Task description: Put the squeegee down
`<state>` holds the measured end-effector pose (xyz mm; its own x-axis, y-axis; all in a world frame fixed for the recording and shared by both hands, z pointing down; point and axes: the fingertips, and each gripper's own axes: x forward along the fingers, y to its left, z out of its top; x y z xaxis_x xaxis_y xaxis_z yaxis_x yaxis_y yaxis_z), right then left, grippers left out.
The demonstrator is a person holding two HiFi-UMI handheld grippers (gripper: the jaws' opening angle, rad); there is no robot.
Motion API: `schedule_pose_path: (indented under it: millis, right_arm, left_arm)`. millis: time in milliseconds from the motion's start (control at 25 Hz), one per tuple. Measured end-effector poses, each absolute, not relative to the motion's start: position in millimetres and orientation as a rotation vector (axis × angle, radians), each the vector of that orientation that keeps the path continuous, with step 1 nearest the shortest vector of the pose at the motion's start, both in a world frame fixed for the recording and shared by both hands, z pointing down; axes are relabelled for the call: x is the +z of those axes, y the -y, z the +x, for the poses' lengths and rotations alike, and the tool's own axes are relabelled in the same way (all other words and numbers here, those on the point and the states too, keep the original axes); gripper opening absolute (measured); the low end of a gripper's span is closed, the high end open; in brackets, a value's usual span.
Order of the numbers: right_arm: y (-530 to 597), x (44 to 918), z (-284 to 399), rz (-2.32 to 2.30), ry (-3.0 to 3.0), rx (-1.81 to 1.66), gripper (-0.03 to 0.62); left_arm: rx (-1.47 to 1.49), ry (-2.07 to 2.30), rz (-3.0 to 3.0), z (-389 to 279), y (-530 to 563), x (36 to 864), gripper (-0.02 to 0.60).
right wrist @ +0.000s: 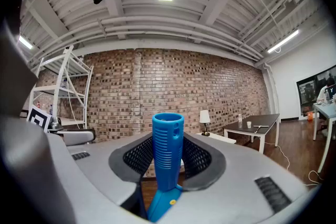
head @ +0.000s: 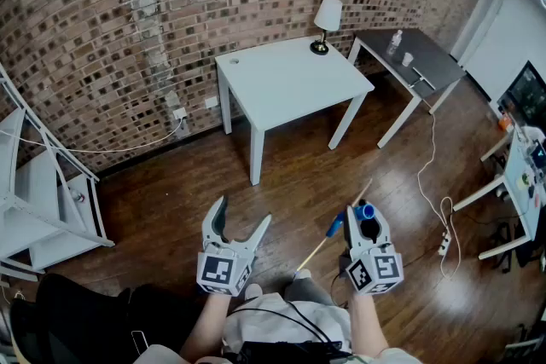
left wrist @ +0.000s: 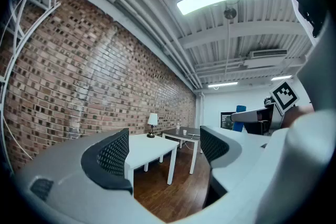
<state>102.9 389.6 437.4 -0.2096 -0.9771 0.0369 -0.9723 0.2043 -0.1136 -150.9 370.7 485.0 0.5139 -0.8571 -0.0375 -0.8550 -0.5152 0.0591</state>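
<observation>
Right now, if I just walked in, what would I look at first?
Probably the bright blue squeegee handle, sticking up between the shut jaws of the right gripper, low in the head view. Beside it the left gripper is wide open with nothing in it. Farther off, a white table with a small lamp stands by the brick wall.

Left hand-held gripper (head: 243,216): held level, jaws standing wide apart, nothing between them. Right hand-held gripper (head: 367,216): held level beside the left, jaws clamped on the blue squeegee handle (right wrist: 168,149). Both forearms (head: 207,326) extend forward from the body, roughly parallel.
</observation>
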Motion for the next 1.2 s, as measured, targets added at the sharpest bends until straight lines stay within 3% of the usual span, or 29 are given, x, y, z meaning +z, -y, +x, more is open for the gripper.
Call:
schedule_pose_path:
  millis: [720,1200]
  right_arm:
    - [-164,461,252,-1.813,-2.350,-0.215,0.164]
    - [-64,509,289,-1.820,-2.364,-0.371,0.166]
  left_arm:
    - [0.005,1.712,2.638,-43,-167,458,0.402]
    - [0.067,1.674,2.625,7,-57,484,0.402]
